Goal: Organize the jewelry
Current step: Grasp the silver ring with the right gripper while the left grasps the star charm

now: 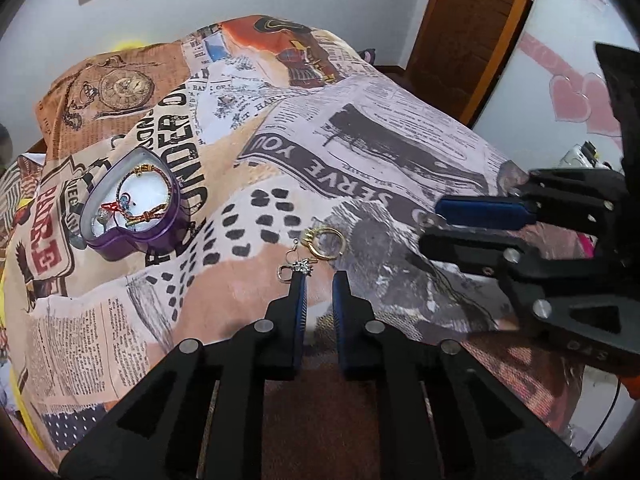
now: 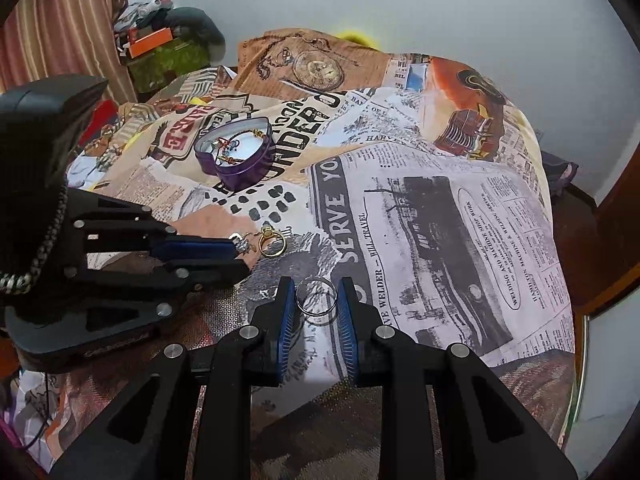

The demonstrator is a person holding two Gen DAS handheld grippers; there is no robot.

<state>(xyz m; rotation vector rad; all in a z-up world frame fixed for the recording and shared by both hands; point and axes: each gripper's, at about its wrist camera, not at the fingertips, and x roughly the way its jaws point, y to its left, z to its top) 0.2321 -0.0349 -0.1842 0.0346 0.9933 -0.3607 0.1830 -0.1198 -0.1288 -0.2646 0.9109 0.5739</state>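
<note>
A purple heart-shaped tin [image 1: 134, 236] [image 2: 240, 170] sits on the printed cloth with a red-and-gold bracelet [image 1: 150, 196] and small charms inside. A gold ring [image 1: 326, 242] [image 2: 271, 245] and a starry earring [image 1: 301, 267] [image 2: 240, 245] lie on the cloth. My left gripper [image 1: 320, 280] [image 2: 240, 258] is open, its left fingertip touching the earring, the ring just ahead. My right gripper [image 2: 316, 294] [image 1: 434, 224] is shut on a clear ring [image 2: 316, 295], held between its blue pads just above the cloth.
The newspaper-print cloth [image 2: 440, 200] covers a rounded bed or table. A wooden door [image 1: 472, 28] stands at the right. Clutter with an orange box [image 2: 150, 42] sits by a striped curtain at the left.
</note>
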